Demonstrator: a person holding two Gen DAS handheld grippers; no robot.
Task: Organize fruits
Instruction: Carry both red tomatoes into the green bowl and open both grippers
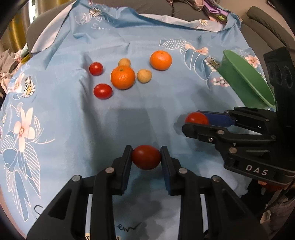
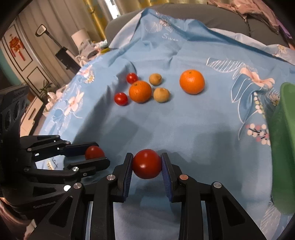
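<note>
My left gripper [image 1: 146, 157] is shut on a red cherry tomato [image 1: 146, 157] just above the blue cloth; it also shows in the right wrist view [image 2: 95, 154]. My right gripper [image 2: 147, 164] is shut on another red tomato [image 2: 147, 164] and appears at the right of the left wrist view [image 1: 196, 120]. On the cloth farther off lie two oranges [image 1: 123, 78] [image 1: 161, 60], two small red tomatoes [image 1: 102, 91] [image 1: 96, 68] and two tan round fruits [image 1: 144, 75] [image 1: 124, 62]. A green bowl [image 1: 245, 81] stands at the right.
A blue floral cloth [image 1: 73, 110] covers the surface and drapes over grey sofa cushions [image 1: 156, 9] behind. The bowl's green wall [image 2: 284, 147] fills the right edge of the right wrist view. Room furniture [image 2: 36, 103] lies beyond the cloth's left edge.
</note>
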